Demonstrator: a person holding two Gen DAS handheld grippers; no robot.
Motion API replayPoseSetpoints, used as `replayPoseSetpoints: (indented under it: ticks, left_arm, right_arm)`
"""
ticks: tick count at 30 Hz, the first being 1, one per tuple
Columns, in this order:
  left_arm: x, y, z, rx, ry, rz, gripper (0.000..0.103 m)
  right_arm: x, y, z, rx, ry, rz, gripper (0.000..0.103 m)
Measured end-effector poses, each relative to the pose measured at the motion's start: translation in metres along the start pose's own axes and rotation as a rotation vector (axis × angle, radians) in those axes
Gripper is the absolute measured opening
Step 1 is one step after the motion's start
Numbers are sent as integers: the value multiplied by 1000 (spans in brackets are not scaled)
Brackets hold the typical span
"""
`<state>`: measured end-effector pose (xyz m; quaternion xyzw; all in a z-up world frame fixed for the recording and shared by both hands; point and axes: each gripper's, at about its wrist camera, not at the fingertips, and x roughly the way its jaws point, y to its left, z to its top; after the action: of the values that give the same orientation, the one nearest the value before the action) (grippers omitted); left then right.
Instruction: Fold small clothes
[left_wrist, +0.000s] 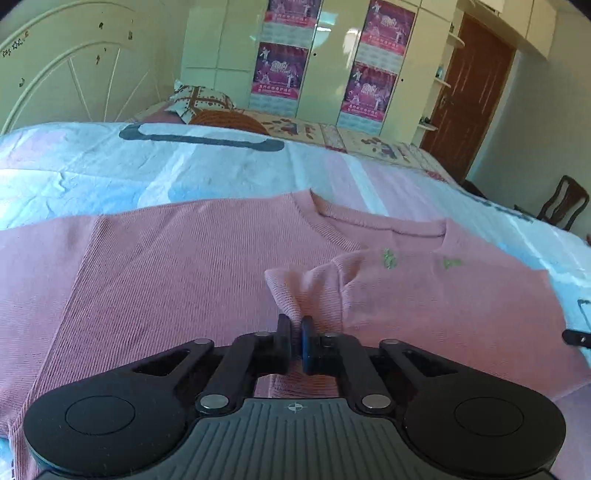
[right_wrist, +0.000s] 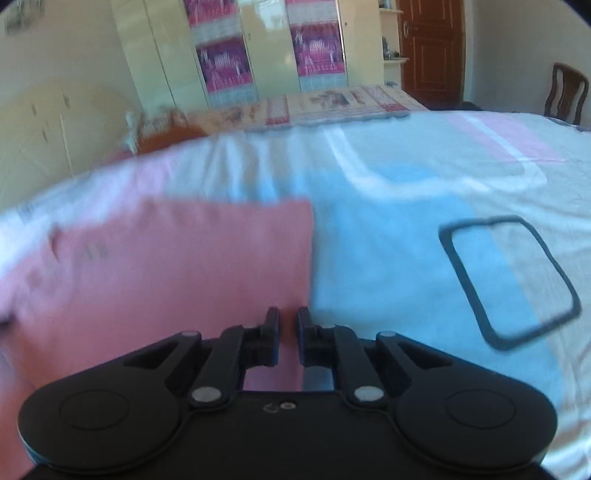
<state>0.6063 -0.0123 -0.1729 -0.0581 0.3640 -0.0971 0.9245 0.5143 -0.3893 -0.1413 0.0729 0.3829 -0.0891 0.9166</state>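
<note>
A pink ribbed knit top (left_wrist: 166, 266) lies flat on the bed, neckline at the far side, small green marks on its chest. My left gripper (left_wrist: 296, 323) is shut on a bunched fold of the pink top, a sleeve end lifted over the body. In the right wrist view the pink top (right_wrist: 166, 266) fills the left half, blurred. My right gripper (right_wrist: 287, 314) hovers at the top's right edge with its jaws a narrow gap apart and nothing between them.
The bed sheet (right_wrist: 388, 240) is pale blue, white and pink with dark outlined shapes (right_wrist: 509, 280). A patterned pillow (left_wrist: 201, 101) and headboard (left_wrist: 74, 74) are far left. Wardrobes with posters (left_wrist: 280, 70), a brown door (left_wrist: 469, 96) and a wooden chair (left_wrist: 565, 201) stand beyond.
</note>
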Motion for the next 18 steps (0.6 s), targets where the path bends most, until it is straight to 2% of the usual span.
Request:
replayPoseSetpoints:
  ticks: [2,4,5,7,9,12,14,16,17,18]
  left_arm:
    - [-8,-6,-2,66,-31,32,4]
    - [-8,-8,-7,121,11,50,5]
    - [-10,-8,-10,133,11,82,14]
    - [-21,-6,-15,120,-38,149,67]
    - [-35,-8,-19,99,-95,137,68]
    - [-45,-35,-25,219,-139,82,67]
    - [-39,-49,-27,275,-121,26,68]
    - [-18,-55,-29,292,-10,-20,68]
    - [-11,-58,-29,306,17,-11,69]
    - [-15,-62,-24,309,-14,20,69]
  right_arm:
    - [-8,5,-2,-17,4,-54,12]
    - [-21,8,-4,-15,-16,-72,12]
    - [-30,8,-7,-10,-34,-49,12]
    - [-42,11,-17,-26,-52,-20,12]
    - [-37,14,-30,-74,3,-16,10]
    - [-40,19,-36,-113,-8,-39,10]
    - [-44,22,-31,-109,-29,-30,12]
    - [-39,24,-31,-111,-23,-4,15]
    - [-32,25,-32,-118,0,-15,16]
    - [-31,26,-29,-135,-1,-21,17]
